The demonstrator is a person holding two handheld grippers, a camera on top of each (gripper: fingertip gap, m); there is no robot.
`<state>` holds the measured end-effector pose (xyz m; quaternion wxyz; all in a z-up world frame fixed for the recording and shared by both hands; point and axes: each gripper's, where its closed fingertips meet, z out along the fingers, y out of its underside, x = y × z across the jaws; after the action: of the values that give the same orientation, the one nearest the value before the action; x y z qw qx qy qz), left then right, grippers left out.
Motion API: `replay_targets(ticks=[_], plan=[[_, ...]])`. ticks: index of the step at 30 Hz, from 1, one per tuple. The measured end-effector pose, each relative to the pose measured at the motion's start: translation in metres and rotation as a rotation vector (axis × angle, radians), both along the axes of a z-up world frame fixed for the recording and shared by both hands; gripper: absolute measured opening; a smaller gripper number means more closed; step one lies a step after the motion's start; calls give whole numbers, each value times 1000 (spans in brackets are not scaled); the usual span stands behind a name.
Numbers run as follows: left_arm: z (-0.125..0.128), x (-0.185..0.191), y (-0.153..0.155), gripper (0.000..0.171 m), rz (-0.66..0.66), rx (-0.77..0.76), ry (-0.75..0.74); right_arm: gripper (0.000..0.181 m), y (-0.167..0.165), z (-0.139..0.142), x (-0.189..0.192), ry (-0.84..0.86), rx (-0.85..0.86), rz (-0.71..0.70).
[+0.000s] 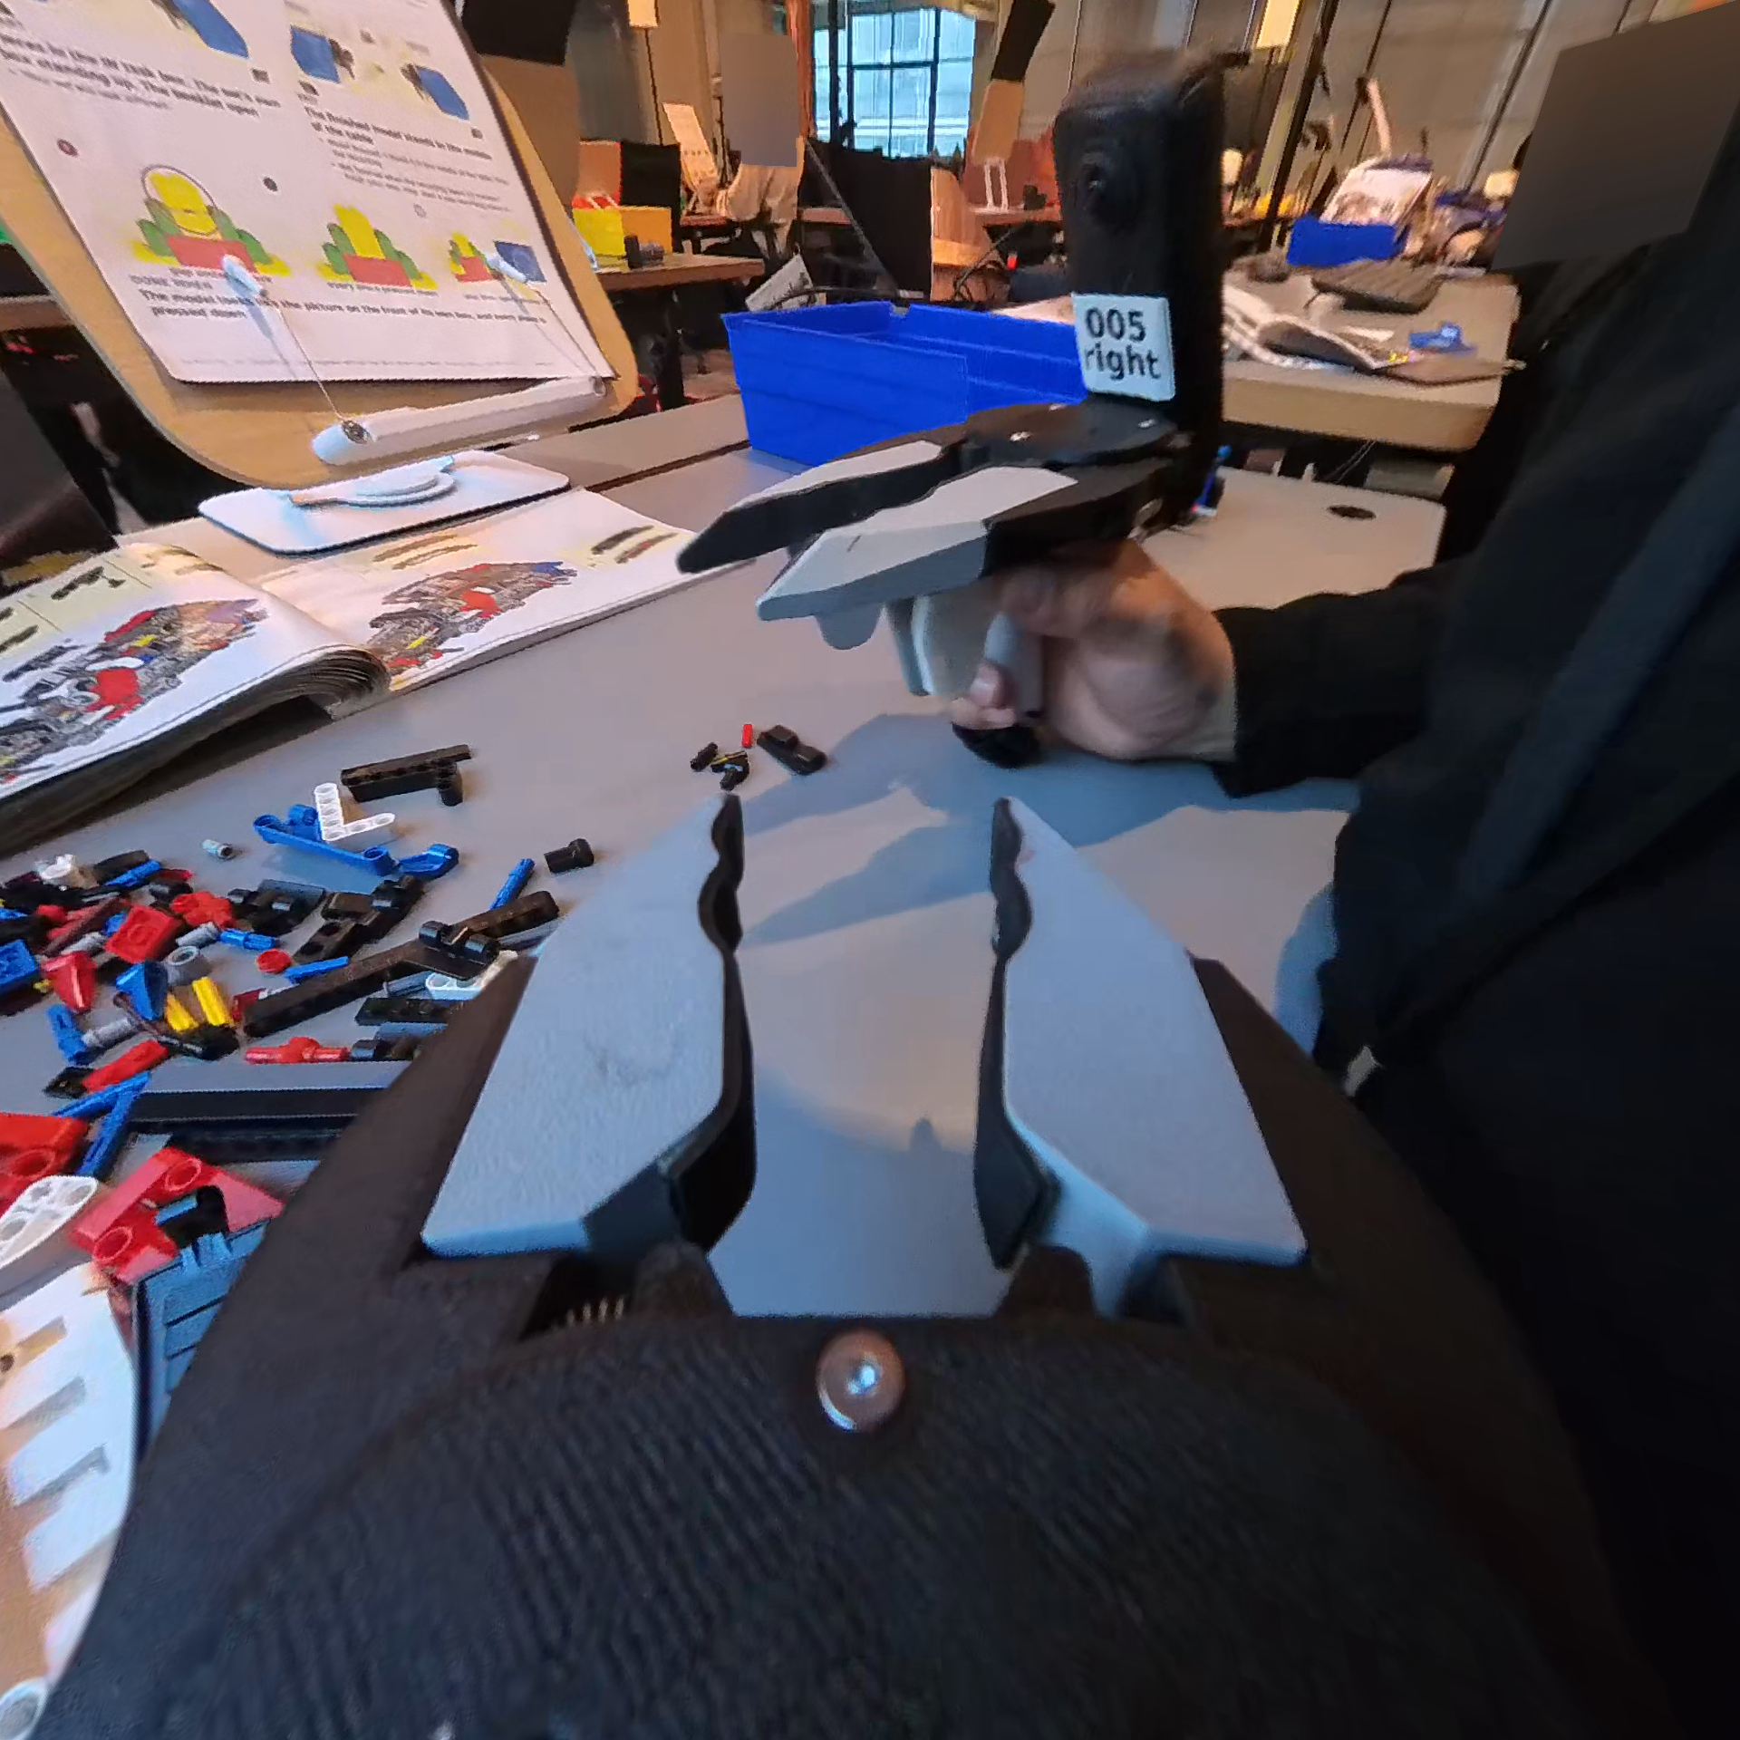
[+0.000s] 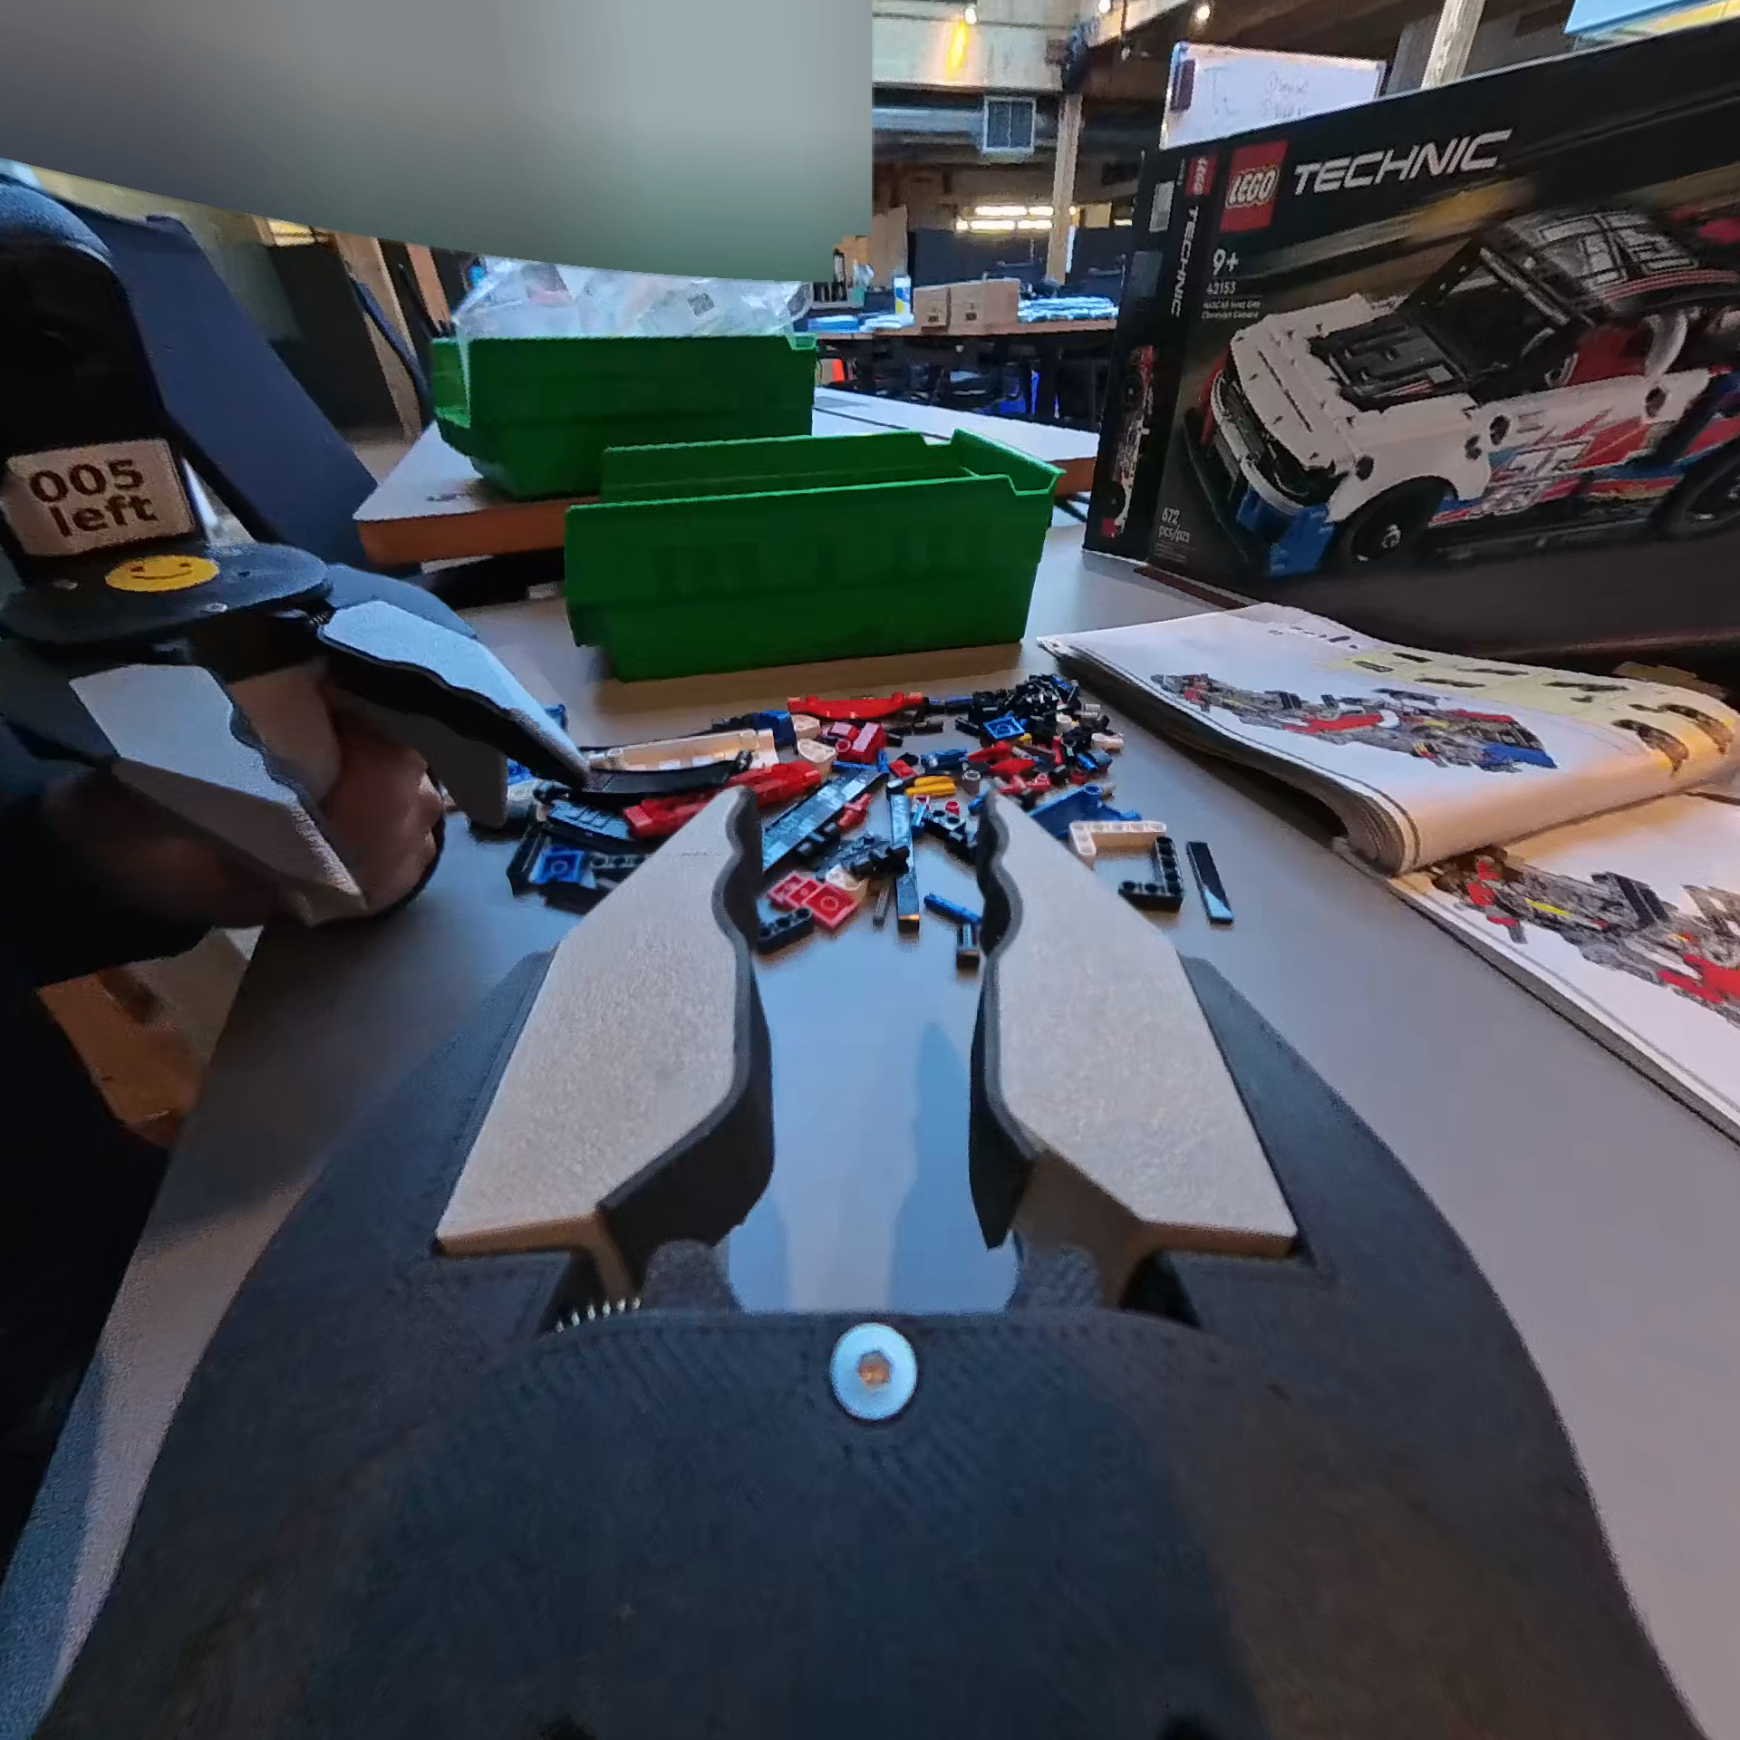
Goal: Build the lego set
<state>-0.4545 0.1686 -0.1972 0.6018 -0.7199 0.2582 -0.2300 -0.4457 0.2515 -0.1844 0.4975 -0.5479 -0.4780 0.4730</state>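
Loose lego pieces (image 1: 235,960) in red, blue, black and white lie spread on the grey table (image 1: 659,697), left of my left gripper (image 1: 864,819). It is open and empty above bare table. A few small black pieces (image 1: 753,749) lie just past its tips. My right gripper (image 1: 730,584) is held above the table, far right. In the right wrist view my right gripper (image 2: 866,819) is open and empty, pointing at the lego pile (image 2: 894,781) just ahead. My left gripper (image 2: 466,838) hovers at the pile's left edge.
An open instruction booklet (image 2: 1365,734) lies right of the pile, with the set's box (image 2: 1459,377) behind it. Green bins (image 2: 800,555) stand behind the pile. A blue bin (image 1: 894,377) and a stand holding an instruction sheet (image 1: 282,188) sit at the table's far side.
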Motion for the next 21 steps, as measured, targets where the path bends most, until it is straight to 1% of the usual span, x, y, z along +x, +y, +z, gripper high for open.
replay_targets(ticks=[3, 6, 8, 12, 17, 21], plan=[[0, -3, 2, 48, 10, -15, -21, 43, -2, 3, -2, 17, -25, 25], [0, -1, 1, 48, 4, -9, -13, 43, 0, 9, 7, 50, -44, 10], [1, 0, 0, 48, -1, 7, -4, 44, 5, 13, 16, 62, -45, -24], [3, 7, -7, 48, -40, 33, 3, 42, 16, 21, 28, 76, 27, -122], [7, 6, -9, 47, -49, 52, -26, 42, 23, 10, 29, 23, 51, -181], [10, 3, -9, 46, -63, 35, -75, 42, 23, 1, 23, -8, 25, -167]])
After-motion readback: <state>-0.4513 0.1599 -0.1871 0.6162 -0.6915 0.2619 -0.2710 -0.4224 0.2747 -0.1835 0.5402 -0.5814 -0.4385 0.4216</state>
